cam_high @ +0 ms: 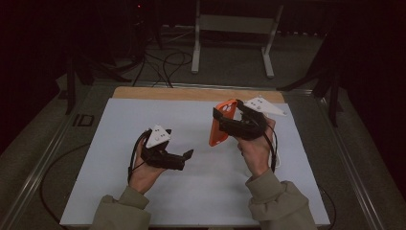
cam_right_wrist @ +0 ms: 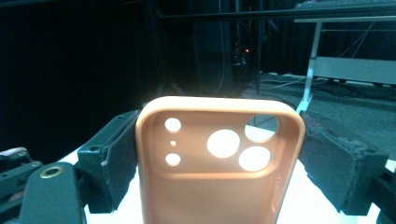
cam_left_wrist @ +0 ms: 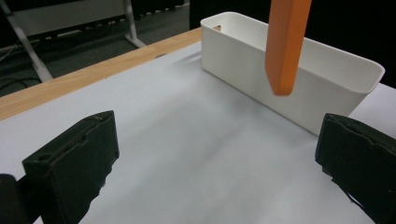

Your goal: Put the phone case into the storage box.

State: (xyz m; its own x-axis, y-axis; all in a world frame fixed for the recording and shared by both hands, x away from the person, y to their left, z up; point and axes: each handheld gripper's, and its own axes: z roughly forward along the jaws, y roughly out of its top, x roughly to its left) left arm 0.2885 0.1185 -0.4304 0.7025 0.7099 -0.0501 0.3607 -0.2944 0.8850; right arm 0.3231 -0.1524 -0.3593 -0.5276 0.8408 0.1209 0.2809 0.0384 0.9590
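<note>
Orange phone case [cam_high: 219, 125]: 1, upright, clamped by its side edges in right gripper [cam_high: 225, 125], above mat's [cam_high: 143, 115] far right. Left gripper [cam_high: 187, 154] wide open, empty. Risk: smooth edges slipping from pads, case dropping.

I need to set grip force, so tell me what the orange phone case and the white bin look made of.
Orange phone case: looks like soft silicone or rubbery plastic, matte, with rounded edges, moulded camera cut-outs and a finely textured inside. It is clamped between the right gripper's pads.

White bin: likely rigid moulded plastic, smooth and faintly glossy, with thin, even walls and rounded corners.
</note>
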